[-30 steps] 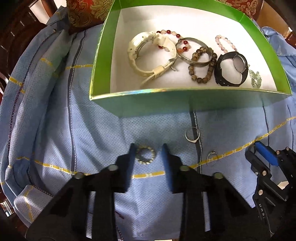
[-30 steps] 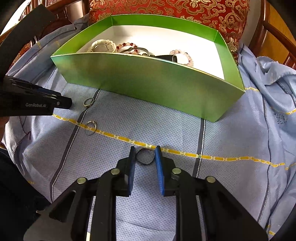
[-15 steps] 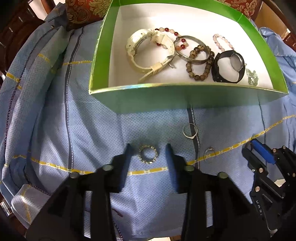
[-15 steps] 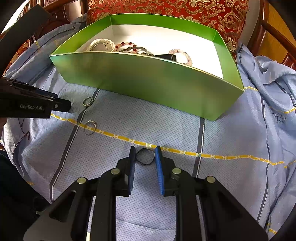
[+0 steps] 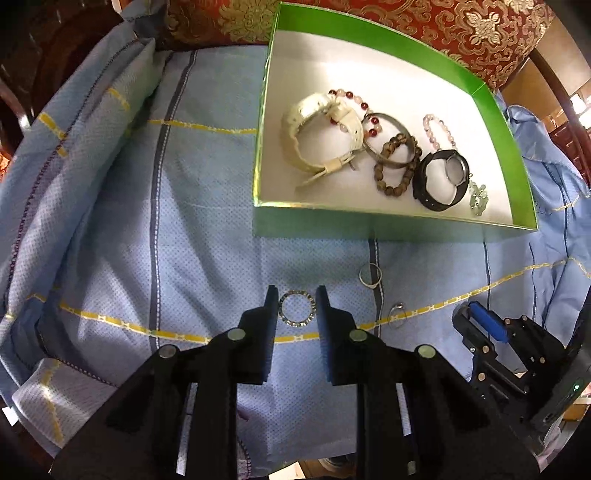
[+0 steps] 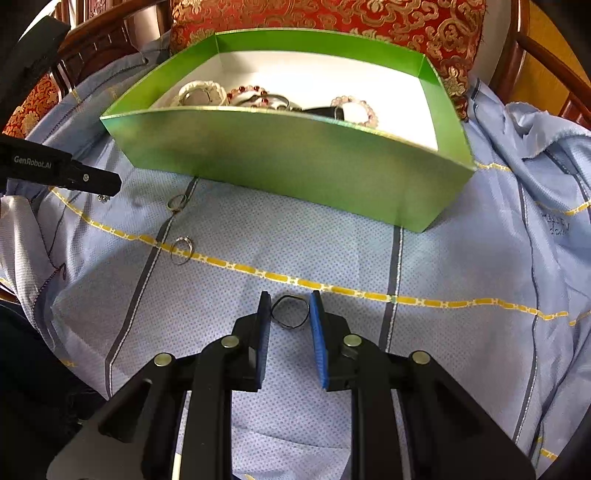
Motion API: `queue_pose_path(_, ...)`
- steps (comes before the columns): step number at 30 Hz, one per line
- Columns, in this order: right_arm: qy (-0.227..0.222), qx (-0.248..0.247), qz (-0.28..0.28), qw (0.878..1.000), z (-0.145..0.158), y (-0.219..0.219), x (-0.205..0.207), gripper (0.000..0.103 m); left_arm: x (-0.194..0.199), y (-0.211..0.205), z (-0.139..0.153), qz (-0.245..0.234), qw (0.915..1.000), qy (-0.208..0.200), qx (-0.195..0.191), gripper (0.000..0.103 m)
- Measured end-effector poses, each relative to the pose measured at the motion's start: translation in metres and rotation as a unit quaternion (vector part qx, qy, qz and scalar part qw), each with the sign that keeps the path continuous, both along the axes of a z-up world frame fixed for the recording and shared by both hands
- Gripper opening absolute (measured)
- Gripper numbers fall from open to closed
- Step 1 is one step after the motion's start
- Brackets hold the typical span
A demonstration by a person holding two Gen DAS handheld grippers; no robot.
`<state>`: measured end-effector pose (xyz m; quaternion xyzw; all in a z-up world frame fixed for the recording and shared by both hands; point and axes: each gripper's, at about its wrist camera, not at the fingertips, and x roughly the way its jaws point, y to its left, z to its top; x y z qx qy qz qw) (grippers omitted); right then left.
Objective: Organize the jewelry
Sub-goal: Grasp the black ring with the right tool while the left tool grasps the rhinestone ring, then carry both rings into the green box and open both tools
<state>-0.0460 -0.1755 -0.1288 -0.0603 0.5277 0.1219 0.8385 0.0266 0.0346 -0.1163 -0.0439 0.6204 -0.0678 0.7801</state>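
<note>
A green box with a white floor holds a white watch, a black watch and several bead bracelets. My left gripper straddles a studded ring, the jaws close beside it and apparently shut on it, raised above the blue cloth. My right gripper straddles a thin dark ring, also seeming to hold it. Two small silver rings lie on the cloth between the grippers.
The blue cloth with yellow stripes covers the seat, rumpled at its left and right edges. A red and gold cushion stands behind the box. Dark wooden chair arms rise at the sides.
My left gripper has narrowed on the studded ring and risen away from the cloth, so the box looks farther off. My right gripper has kept its place around the dark ring.
</note>
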Motion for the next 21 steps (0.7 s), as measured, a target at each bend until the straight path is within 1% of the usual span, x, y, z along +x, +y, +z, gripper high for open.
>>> queue_pose_path(3, 0.002, -0.010, -0.002, 1.000, 0.000, 0.000, 0.001, 0.021, -0.005, -0.010, 0.013, -0.012, 0.9998, -0.013, 0.012, 0.021)
queue_pose_path(6, -0.005, 0.008, 0.003, 1.000, 0.014, -0.001, 0.001, 0.021, -0.006, -0.019, 0.032, -0.022, 0.9983, -0.043, 0.035, 0.021)
queue_pose_path(7, -0.016, 0.017, 0.007, 1.000, 0.025, -0.001, 0.001, 0.021, -0.008, -0.022, 0.041, -0.025, 0.9975, -0.056, 0.036, 0.021)
queue_pose_path(10, -0.057, 0.045, 0.012, 0.997, 0.062, -0.004, 0.006, 0.021, -0.009, -0.023, 0.074, -0.030, 0.9947, -0.096, 0.019, 0.021)
queue_pose_path(12, -0.083, 0.070, 0.015, 0.994, 0.087, -0.007, 0.017, 0.021, 0.005, -0.031, 0.088, -0.027, 0.9919, -0.120, 0.032, 0.021)
queue_pose_path(14, -0.100, 0.068, 0.009, 0.993, 0.100, -0.007, 0.033, 0.021, 0.022, -0.040, 0.095, -0.029, 0.9890, -0.137, 0.047, 0.021)
queue_pose_path(16, -0.110, 0.059, -0.005, 0.992, 0.103, -0.009, 0.057, 0.021, 0.042, -0.043, 0.093, -0.032, 0.9894, -0.134, 0.044, 0.021)
queue_pose_path(18, -0.093, 0.058, -0.028, 0.994, 0.094, -0.014, 0.081, 0.021, 0.062, -0.048, 0.077, -0.029, 0.9923, -0.109, 0.052, 0.021)
queue_pose_path(19, -0.078, 0.054, -0.043, 0.995, 0.084, -0.016, 0.095, 0.021, 0.069, -0.052, 0.067, -0.028, 0.9931, -0.097, 0.059, 0.021)
queue_pose_path(21, -0.062, 0.039, -0.055, 0.996, 0.069, -0.017, 0.109, 0.021, 0.078, -0.052, 0.048, -0.025, 0.9940, -0.074, 0.076, 0.021)
